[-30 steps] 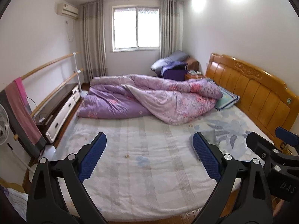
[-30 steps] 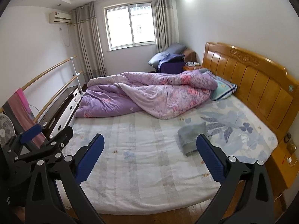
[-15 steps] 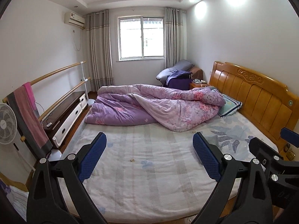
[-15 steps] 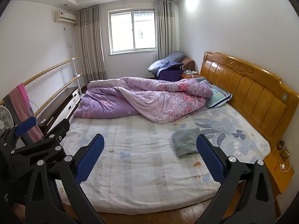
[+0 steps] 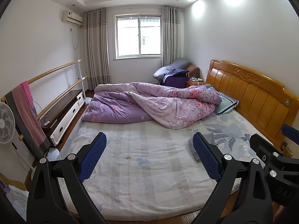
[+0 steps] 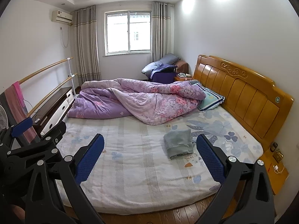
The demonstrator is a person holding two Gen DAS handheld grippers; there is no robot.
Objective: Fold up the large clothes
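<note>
Bed mostly bare; folded grey garment seemingly near headboard; both jaws wide, empty.

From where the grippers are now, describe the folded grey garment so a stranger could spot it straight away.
Start at the wooden headboard and look down onto the bed. The folded grey garment lies flat on the pale floral sheet, nearer the foot than the rumpled purple quilt. It is the only plain, small, neatly folded piece there.

Left gripper frame: black plastic, triangular cut-outs noted
Right gripper frame: black, silver screws fitted
Jaws: blue textured pads observed
Marking: "DAS" lettering embossed
</note>
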